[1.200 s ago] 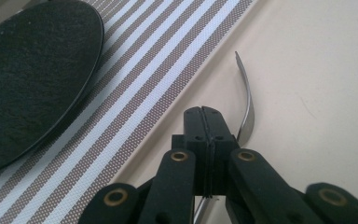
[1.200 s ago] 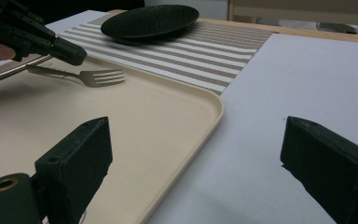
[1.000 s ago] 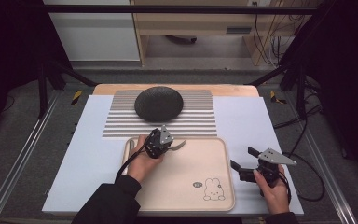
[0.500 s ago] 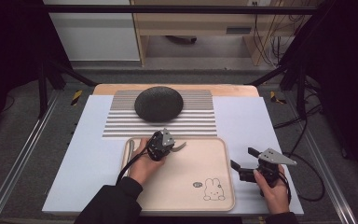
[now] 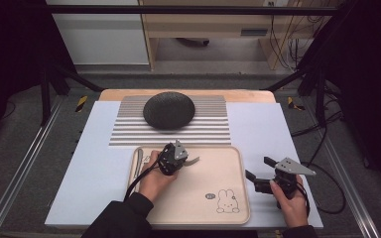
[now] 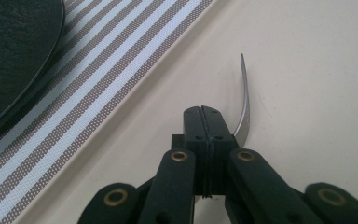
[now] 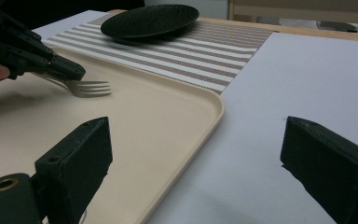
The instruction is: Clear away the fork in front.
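Note:
My left gripper (image 5: 182,157) is over the far left part of the beige tray (image 5: 228,171), shut on the handle of a metal fork (image 5: 193,161). In the left gripper view the black jaws (image 6: 203,113) are pressed together and the fork (image 6: 246,100) curves out edge-on to their right. The right gripper view shows the fork (image 7: 91,87) level, just above the tray (image 7: 191,116), tines pointing right. My right gripper (image 5: 259,180) stands open over the white mat to the right of the tray, with nothing between its jaws (image 7: 196,154).
A black plate (image 5: 168,110) sits on the striped placemat (image 5: 208,126) beyond the tray. Another piece of cutlery (image 5: 139,163) lies along the tray's left edge. A bunny drawing (image 5: 224,202) marks the tray's near right corner. The white mat (image 5: 263,124) is bare at the right.
The left gripper with the fork has shifted slightly to the right and nearer over the tray. The right gripper has not moved.

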The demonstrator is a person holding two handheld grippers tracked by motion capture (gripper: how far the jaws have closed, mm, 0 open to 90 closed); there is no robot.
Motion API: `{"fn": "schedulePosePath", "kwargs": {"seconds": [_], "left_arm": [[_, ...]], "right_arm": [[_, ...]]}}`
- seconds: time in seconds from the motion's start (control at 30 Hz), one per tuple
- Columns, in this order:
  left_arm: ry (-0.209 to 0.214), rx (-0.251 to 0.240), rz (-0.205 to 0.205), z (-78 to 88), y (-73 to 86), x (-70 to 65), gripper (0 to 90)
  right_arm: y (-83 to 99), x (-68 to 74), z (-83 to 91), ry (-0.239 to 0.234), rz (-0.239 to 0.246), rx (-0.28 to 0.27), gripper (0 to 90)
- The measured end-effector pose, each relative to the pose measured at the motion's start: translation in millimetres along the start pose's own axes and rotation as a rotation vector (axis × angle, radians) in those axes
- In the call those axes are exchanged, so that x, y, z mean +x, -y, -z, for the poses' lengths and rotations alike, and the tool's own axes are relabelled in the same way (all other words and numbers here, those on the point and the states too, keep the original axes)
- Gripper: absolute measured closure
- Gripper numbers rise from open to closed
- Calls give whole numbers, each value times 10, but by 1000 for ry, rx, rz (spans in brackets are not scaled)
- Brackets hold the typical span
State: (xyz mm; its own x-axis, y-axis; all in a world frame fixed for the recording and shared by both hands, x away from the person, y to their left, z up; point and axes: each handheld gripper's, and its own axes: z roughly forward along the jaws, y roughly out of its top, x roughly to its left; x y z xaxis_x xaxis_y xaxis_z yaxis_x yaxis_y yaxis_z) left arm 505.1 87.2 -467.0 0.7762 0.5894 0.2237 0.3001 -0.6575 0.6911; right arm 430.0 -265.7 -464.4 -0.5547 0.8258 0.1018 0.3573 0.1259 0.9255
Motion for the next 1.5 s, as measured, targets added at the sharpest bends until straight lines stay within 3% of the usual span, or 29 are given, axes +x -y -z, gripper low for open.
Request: {"fn": "schedulePosePath", "kwargs": {"seconds": [0.33,0.57,0.73,1.1,1.37,1.5], "left_arm": [[35,2,-3,132,137,-190,900],[24,-16,62,71,171,-115,900],[19,-13,83,58,173,-87,900],[85,10,71,227,274,-155,900],[157,47,44,457,430,-192,900],[173,65,34,561,505,-202,900]], "right_arm": [[-3,9,1,-3,0,0,92],[0,11,-7,-4,5,3,92],[1,7,-10,-6,5,5,92],[-1,13,-9,-10,10,8,96],[-1,18,-13,-14,11,12,98],[0,19,-18,-15,12,13,98]]}}
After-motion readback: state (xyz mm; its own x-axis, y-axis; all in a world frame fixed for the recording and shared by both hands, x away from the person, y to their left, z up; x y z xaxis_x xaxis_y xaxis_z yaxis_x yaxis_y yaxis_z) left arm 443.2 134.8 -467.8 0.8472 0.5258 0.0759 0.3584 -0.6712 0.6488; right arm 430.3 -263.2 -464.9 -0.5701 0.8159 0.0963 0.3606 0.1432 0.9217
